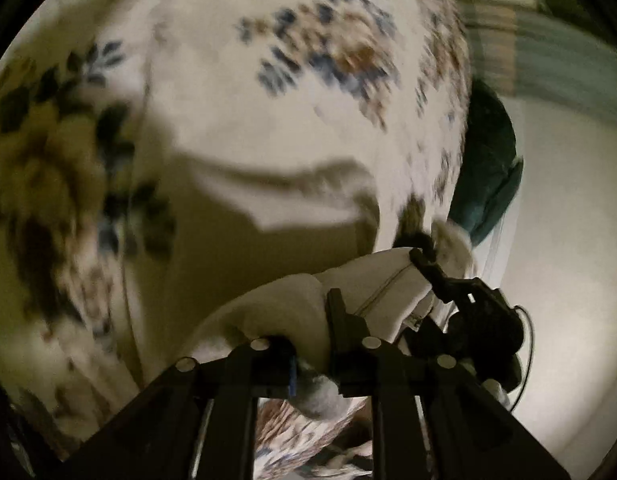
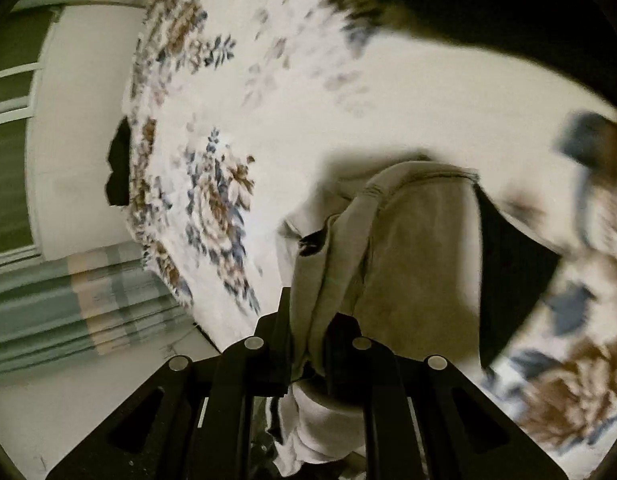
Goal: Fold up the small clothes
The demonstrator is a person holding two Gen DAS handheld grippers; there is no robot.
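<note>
A small cream-beige garment (image 1: 348, 304) is held up above a floral bedspread (image 1: 268, 112). My left gripper (image 1: 312, 336) is shut on one edge of it, near a stitched seam. In the left wrist view my right gripper (image 1: 422, 256) is shut on the garment's far edge. In the right wrist view my right gripper (image 2: 308, 344) is shut on a bunched fold of the same garment (image 2: 420, 248), which hangs forward over the bedspread (image 2: 268, 128). Both views are motion-blurred.
The bedspread's edge runs beside a pale floor (image 2: 80, 120). A striped rug or blanket (image 2: 88, 304) lies on the floor. A dark teal cloth (image 1: 488, 168) sits at the bed's edge. A dark object (image 2: 118, 168) pokes out by the bedspread's edge.
</note>
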